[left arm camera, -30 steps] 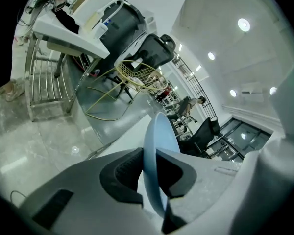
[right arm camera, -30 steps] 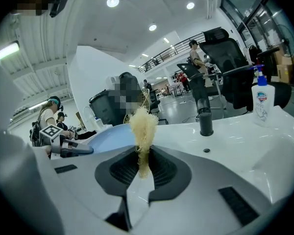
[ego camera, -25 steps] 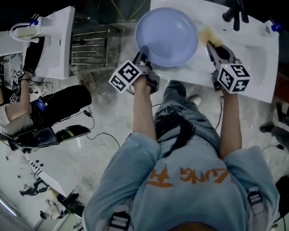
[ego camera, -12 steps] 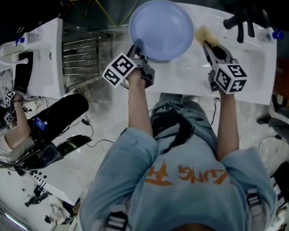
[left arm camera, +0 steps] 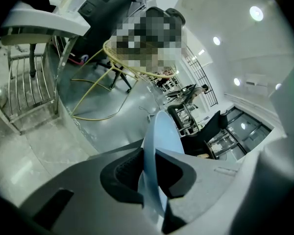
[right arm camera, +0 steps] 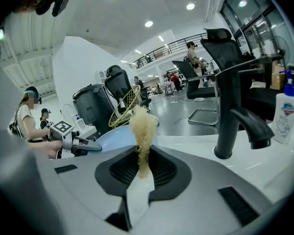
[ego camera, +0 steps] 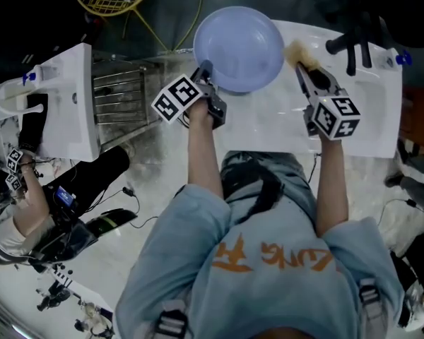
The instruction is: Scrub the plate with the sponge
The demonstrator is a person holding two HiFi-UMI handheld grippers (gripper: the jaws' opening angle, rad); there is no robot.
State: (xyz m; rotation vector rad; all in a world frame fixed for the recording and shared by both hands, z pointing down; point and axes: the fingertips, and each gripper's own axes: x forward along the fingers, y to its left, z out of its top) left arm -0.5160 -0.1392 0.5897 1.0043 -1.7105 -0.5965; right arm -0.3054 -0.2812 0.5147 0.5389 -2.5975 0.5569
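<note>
The left gripper [ego camera: 204, 73] is pinching the plate [ego camera: 239, 48] by its rim; the right gripper [ego camera: 304, 68] is squeezing the sponge [ego camera: 295, 50]; it should be rubbing softly while the plate is staying still

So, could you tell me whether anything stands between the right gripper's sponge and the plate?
Nothing visible does. The sponge in the right gripper is right beside the rim of the plate, no object between them. The left gripper clamps the plate's other side, and the faucet stands on the sponge's far side.
</note>
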